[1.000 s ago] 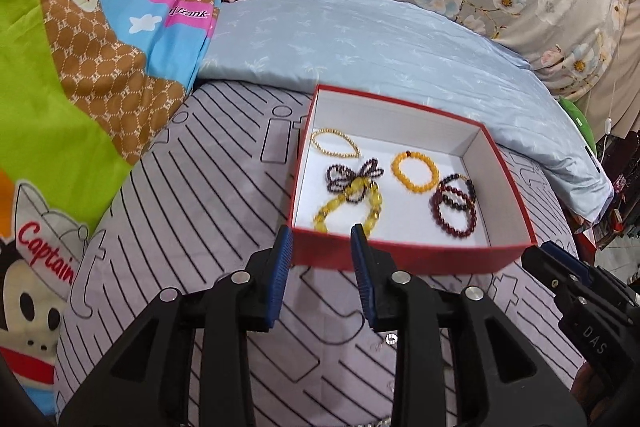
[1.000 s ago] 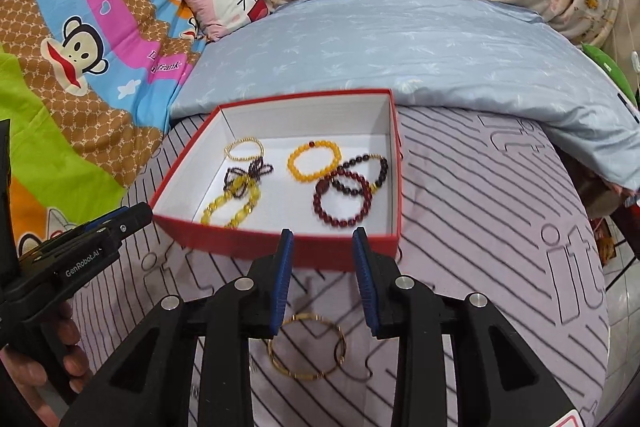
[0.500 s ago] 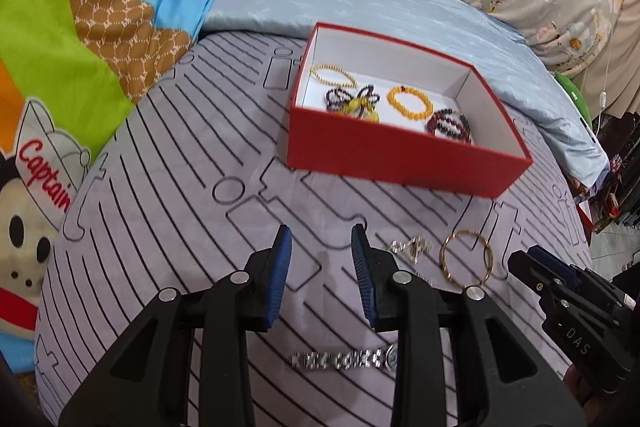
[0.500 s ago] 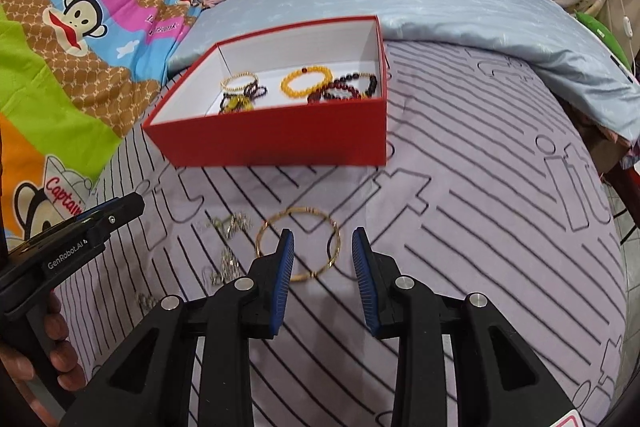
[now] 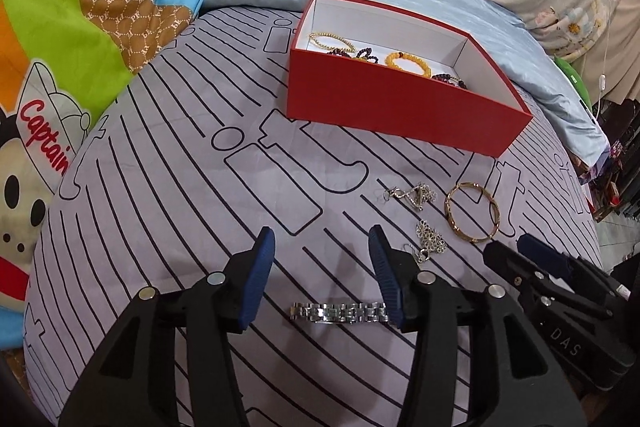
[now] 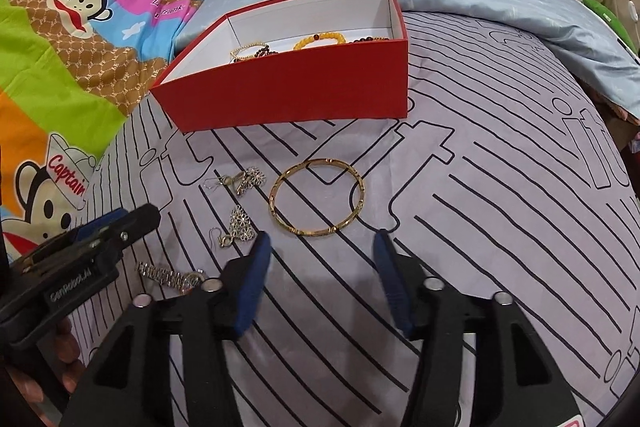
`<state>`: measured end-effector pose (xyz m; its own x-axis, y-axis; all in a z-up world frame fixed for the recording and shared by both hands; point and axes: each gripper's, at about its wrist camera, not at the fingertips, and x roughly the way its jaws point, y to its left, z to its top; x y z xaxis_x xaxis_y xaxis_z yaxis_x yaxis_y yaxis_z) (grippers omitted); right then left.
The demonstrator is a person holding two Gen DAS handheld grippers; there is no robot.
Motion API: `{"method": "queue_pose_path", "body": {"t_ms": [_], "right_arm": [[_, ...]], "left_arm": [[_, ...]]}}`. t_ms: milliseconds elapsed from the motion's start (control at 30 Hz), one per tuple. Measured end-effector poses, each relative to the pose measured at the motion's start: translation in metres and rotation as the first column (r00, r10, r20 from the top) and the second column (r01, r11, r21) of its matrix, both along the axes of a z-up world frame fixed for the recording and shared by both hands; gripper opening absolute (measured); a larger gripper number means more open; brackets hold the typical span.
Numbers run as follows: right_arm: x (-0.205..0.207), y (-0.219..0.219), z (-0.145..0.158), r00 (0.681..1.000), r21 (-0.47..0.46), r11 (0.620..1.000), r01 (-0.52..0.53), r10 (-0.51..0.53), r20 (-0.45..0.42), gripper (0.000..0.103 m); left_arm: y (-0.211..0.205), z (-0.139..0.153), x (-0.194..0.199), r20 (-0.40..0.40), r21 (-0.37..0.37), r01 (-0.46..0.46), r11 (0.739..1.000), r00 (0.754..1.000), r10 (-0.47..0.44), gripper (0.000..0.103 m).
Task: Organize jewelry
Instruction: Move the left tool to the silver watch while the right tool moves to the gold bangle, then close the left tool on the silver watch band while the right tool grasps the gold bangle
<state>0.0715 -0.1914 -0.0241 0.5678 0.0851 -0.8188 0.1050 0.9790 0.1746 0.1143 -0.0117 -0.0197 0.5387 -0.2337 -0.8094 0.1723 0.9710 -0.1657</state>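
Two hand-held grippers are seen angled down over a bed covered in a lilac sheet [image 6: 500, 187] printed with black lines. The left gripper [image 5: 322, 247] has just been opening; its jaws are spread, with nothing between the pads, and a silver watch band [image 5: 340, 311] lies just beneath them at 6 o'clock. The right gripper [image 6: 320, 247] has likewise just been opening and is held spread and empty, with a gold bangle [image 6: 317, 197] lying just ahead at 12 o'clock.

The step in hand is judged to be the approach to a pick-up. Next, each claw would need to be lowered around its piece and closed, and the piece carried to the red box [image 6: 288, 95] at 12 o'clock.

Counted on the sheet: one bangle, one watch band, and two silver filigree earrings [image 6: 240, 223], left of the bangle. Inside the box, one gold bead bracelet [image 5: 330, 41], one orange bead bracelet [image 5: 408, 63] and some dark bead strands are seen; the rest is hidden by the front wall.
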Motion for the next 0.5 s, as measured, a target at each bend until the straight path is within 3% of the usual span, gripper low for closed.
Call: {"method": "queue_pose_path", "body": {"t_ms": [333, 500], "right_arm": [[0.024, 0.011, -0.011, 1.000, -0.043, 0.999, -0.013, 0.013, -0.009, 0.060], [0.033, 0.020, -0.014, 1.000, -0.119, 0.993, -0.024, 0.025, 0.010, 0.061]], "left_arm": [[0.003, -0.009, 0.000, -0.024, 0.004, -0.009, 1.000, 1.000, 0.009, 0.047], [0.009, -0.011, 0.002, -0.030, 0.003, -0.022, 1.000, 0.999, 0.022, 0.048]]}}
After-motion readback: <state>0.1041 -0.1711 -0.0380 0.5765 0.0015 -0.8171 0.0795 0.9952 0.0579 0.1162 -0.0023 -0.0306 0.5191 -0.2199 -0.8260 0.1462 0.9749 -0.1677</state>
